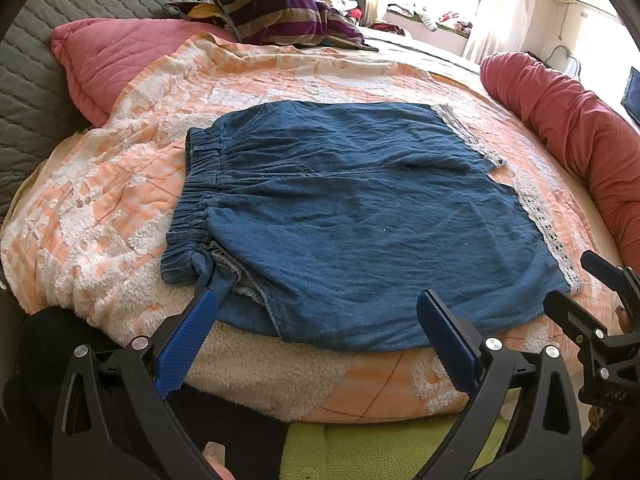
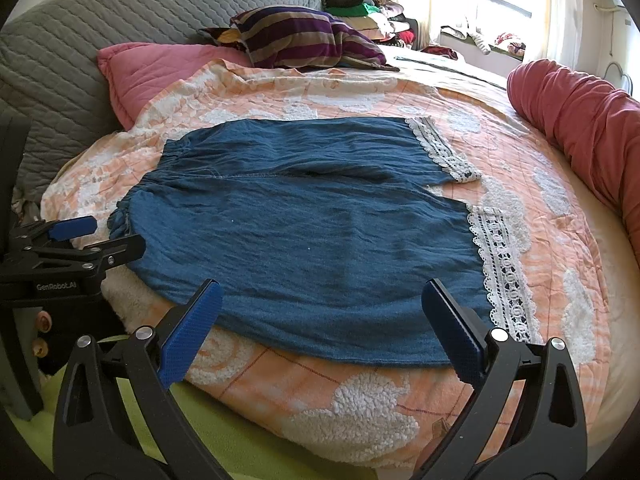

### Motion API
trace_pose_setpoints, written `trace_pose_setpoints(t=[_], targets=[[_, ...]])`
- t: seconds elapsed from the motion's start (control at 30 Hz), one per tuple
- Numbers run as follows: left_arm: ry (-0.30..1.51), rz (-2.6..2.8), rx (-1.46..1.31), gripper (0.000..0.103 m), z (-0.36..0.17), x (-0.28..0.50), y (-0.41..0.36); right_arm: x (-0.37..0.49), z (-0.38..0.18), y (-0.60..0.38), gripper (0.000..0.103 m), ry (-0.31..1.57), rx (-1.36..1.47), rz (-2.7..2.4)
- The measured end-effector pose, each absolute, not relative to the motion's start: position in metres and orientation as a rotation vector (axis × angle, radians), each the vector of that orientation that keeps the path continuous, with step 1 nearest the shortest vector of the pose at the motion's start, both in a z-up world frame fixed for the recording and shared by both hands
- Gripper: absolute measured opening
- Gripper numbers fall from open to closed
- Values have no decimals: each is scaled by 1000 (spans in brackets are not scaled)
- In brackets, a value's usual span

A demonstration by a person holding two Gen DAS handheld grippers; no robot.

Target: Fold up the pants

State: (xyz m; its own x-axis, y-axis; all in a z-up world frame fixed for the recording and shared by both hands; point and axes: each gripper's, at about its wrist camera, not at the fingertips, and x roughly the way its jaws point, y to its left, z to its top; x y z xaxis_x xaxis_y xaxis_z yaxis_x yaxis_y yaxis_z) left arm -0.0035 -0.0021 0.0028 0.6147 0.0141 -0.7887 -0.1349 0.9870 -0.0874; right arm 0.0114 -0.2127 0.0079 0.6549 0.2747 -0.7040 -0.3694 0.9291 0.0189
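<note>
Blue denim pants (image 1: 340, 208) with white lace hems (image 1: 540, 220) lie flat on an orange and white blanket (image 1: 120, 184), their elastic waistband (image 1: 192, 200) to the left. My left gripper (image 1: 320, 312) is open at the near edge, and its left fingertip (image 1: 210, 300) touches the near waistband corner. My right gripper (image 1: 576, 280) shows at the right edge by the near hem. In the right wrist view the pants (image 2: 300, 220) fill the middle. There my right gripper (image 2: 322, 292) is open over their near edge, and the left gripper (image 2: 108, 236) sits at the waistband corner.
A pink pillow (image 1: 108, 60) and a striped cushion (image 1: 272, 12) lie at the back of the bed against a grey quilted headboard (image 1: 40, 60). A red bolster (image 1: 560, 120) runs along the right side. Green bedding (image 1: 360, 448) shows below the blanket's near edge.
</note>
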Motion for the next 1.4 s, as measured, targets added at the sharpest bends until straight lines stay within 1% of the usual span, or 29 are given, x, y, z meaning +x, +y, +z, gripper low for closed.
trace_pose_setpoints(t=[1.07,1.4], targets=[[907,85,-148,99,3,-5,0,14,2,-211,94,791,-126,370],[909,85,-153,99,-1,-3,2,29,13,-215,94,764,-98,358]])
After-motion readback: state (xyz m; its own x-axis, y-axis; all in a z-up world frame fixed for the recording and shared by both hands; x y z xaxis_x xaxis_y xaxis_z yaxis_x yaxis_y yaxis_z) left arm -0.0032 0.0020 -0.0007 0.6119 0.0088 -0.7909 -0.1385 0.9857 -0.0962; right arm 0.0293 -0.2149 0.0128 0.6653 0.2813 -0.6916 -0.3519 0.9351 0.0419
